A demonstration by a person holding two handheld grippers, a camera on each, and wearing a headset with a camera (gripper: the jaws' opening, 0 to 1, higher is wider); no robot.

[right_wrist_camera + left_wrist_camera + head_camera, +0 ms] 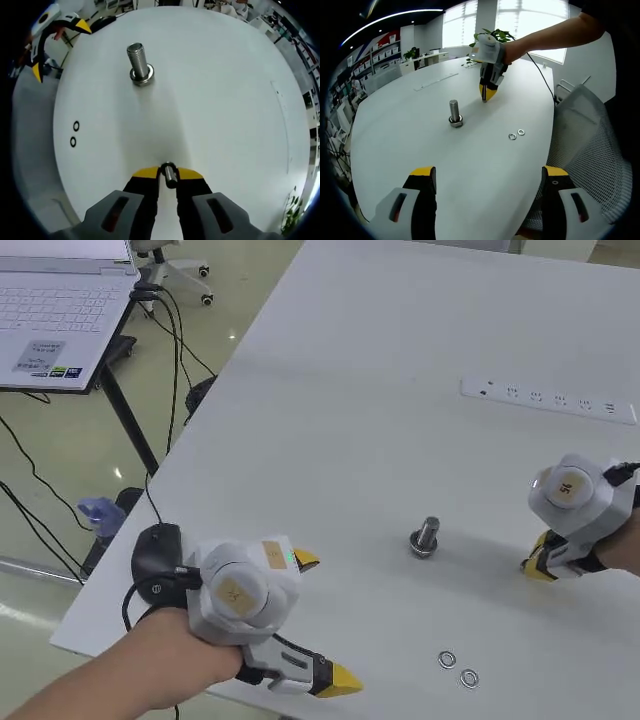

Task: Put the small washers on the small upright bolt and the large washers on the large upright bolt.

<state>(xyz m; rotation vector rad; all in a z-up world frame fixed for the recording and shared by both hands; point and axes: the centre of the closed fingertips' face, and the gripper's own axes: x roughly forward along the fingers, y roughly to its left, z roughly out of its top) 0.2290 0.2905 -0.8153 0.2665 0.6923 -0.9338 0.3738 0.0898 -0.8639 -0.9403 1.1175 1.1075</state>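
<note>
At a white table (pixel 350 390), the right gripper (pixel 535 565) at the right edge of the head view points tips-down at the tabletop. Its own view shows the jaws closed on a small bolt (pixel 170 174), held upright between the yellow tips. The large bolt (pixel 426 537) stands upright near the frame's centre. A metal ring circles its base, possibly a washer or the bolt's own head; the pictures are too coarse to tell. Two small washers (pixel 447 659) lie flat side by side at the lower right, well apart from both bolts. The left gripper (pixel 325 620), at the lower left, hangs with jaws spread wide and nothing between them. A power strip (pixel 548 400) lies at the upper right, and a laptop (pixel 55 310) sits at the upper left.
</note>
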